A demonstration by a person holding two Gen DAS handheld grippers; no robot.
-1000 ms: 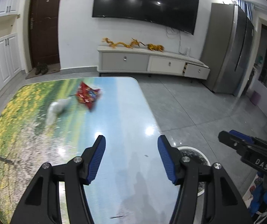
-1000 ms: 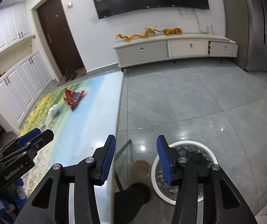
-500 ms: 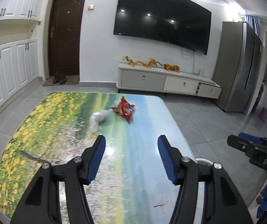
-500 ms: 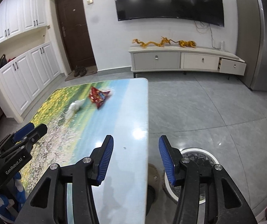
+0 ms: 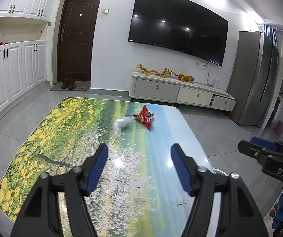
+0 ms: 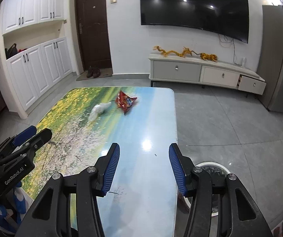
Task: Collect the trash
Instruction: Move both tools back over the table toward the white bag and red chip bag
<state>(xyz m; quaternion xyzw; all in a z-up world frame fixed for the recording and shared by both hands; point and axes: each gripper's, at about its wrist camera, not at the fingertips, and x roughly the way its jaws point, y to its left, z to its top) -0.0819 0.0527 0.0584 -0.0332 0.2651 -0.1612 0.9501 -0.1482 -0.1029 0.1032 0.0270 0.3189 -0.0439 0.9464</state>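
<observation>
While both grippers hang over the near end of the glossy landscape-print table (image 6: 141, 130), the left gripper (image 5: 139, 167) is opening, nothing btwn its jaws; right gripper (image 6: 143, 167) spread, empty. Crumpled red foil snack wrapper (image 6: 126, 102) & wadded white plastic bag (image 6: 98, 109) lie just beside each other at the far end. White round bin w/ black liner (image 6: 213, 169) sits on floor beside table.

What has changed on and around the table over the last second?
Both views swung from the bin to the table. The left gripper is opening, empty; the right gripper is open, empty. The red snack wrapper and crumpled white plastic bag lie unmoved.
</observation>
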